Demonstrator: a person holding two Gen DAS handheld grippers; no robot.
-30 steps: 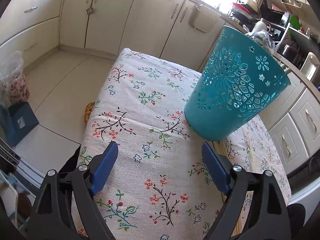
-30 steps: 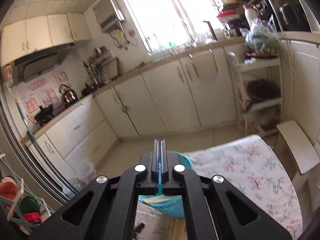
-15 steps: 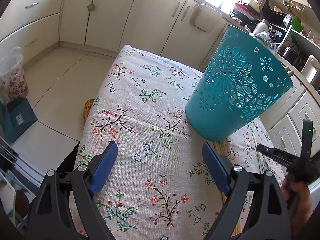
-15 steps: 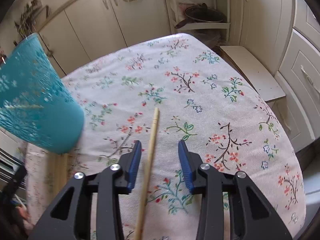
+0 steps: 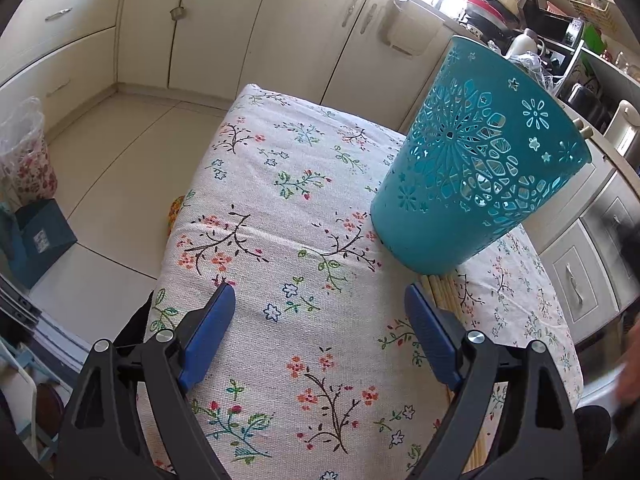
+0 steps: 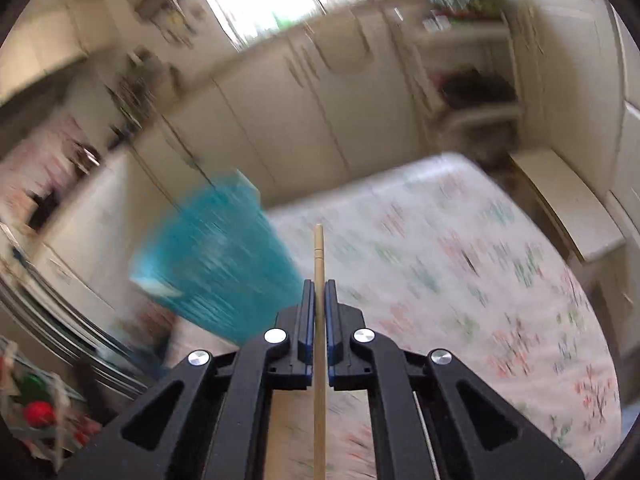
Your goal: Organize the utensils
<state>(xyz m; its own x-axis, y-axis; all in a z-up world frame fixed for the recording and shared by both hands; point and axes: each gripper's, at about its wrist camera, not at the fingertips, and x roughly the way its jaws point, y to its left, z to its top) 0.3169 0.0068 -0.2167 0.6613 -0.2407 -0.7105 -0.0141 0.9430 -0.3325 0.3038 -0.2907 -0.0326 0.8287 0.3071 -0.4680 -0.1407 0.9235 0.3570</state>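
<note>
A wooden chopstick [image 6: 319, 256] is clamped between the narrow jaws of the right gripper [image 6: 319, 286] and is held above the floral-clothed counter [image 6: 460, 264], its tip pointing past the teal holder [image 6: 216, 256], which is seen blurred just to its left. The left gripper [image 5: 318, 308] is held wide, with nothing between its blue pads [image 5: 208, 328], low over the counter [image 5: 280, 216]. More chopsticks [image 5: 438, 292] are seen lying on the cloth at the holder's [image 5: 472, 172] base, beside the right pad.
</note>
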